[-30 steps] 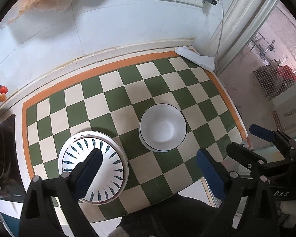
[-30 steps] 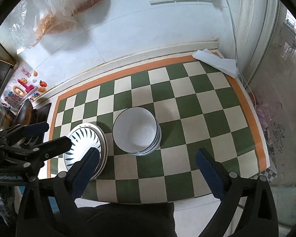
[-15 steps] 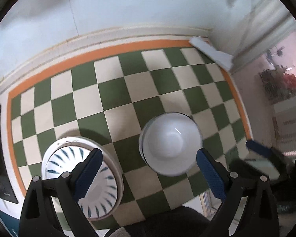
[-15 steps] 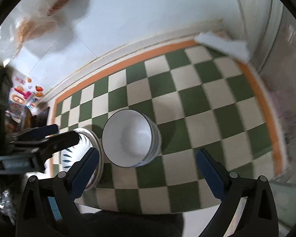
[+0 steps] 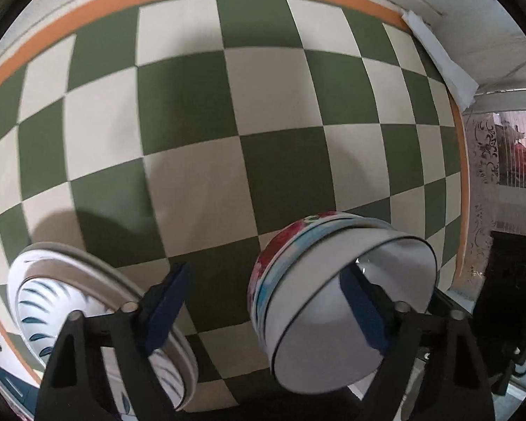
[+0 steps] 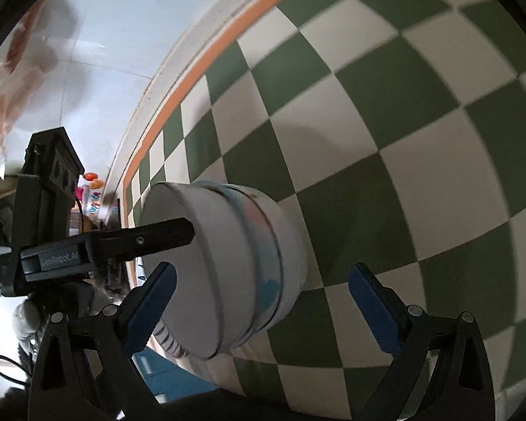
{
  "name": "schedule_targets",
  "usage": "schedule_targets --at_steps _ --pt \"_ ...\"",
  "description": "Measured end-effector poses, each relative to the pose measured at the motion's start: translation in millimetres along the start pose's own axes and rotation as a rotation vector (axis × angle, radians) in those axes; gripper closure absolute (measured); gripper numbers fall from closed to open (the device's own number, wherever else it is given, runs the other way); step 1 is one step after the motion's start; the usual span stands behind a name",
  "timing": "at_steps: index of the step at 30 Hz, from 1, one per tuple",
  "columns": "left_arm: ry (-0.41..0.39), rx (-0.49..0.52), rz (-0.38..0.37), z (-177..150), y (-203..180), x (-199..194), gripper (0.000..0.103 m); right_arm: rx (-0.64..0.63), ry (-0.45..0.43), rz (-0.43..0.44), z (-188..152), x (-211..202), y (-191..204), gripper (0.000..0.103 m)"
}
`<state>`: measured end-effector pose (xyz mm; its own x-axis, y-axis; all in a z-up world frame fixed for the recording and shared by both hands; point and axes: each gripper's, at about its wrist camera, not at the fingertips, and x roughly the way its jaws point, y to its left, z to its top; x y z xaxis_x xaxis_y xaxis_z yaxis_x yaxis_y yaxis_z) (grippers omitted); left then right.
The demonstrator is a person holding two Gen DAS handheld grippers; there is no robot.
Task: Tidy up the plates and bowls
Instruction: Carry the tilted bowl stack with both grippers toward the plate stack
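Left tool [image 5: 263, 301] low over the desk [image 5: 200, 112], pointing steeply down; its jaws are closing, the right finger [image 5: 363, 310] inside the top white bowl [image 5: 336, 319], the left finger outside over a green square; the bowl's near-left wall lies between them, pads not yet pressing on it as far as the left wrist view shows.

The white bowl tops a stack of bowls [image 5: 280, 266], lower right in that view; the bowl beneath shows red flowers and a light blue band on its outer wall; the stack stands on the green-and-cream checked cloth with orange border.

Plate stack [image 5: 45, 291] to the left of the bowls, near edge of the desk; top plate white with dark blue leaf marks; apart from the bowl stack, one green square showing between them.

Folded white paper [image 5: 438, 59] at the far right corner of the cloth.

Right tool [image 6: 263, 301] open wide, nothing between the pads; its left finger [image 6: 150, 301] sits just in front of the bowl stack's near side, contact unclear; right finger over bare cloth.

In the right wrist view the left tool's black finger reaches across the mouth of the top bowl from the left.
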<state>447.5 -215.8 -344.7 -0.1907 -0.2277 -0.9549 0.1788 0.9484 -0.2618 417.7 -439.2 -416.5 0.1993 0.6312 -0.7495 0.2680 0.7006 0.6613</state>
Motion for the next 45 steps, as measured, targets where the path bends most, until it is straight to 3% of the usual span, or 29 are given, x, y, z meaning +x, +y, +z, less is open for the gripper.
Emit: schedule_targets --at_steps 3,5,8,10,15,30,45 --pt "0.047 0.003 -0.014 2 0 13 0.034 0.015 0.04 0.044 2 17 -7 0.003" --pt "0.064 0.001 -0.065 2 0 19 0.039 0.02 0.064 0.071 3 27 -9 0.008" --pt "0.055 -0.001 -0.098 1 0 20 0.042 0.021 0.105 0.108 4 40 -9 0.027" --pt "0.051 -0.02 -0.161 1 4 22 0.047 0.015 0.109 0.102 5 44 -8 0.032" --pt "0.022 -0.042 -0.181 -2 6 18 0.047 -0.016 0.116 0.06 6 44 -3 0.042" --pt "0.025 -0.068 -0.118 -16 -5 7 0.047 0.003 0.152 0.082 9 39 1 0.043" --pt "-0.053 -0.094 -0.132 -41 26 -58 0.047 -0.091 0.165 0.09 -2 34 83 0.044"
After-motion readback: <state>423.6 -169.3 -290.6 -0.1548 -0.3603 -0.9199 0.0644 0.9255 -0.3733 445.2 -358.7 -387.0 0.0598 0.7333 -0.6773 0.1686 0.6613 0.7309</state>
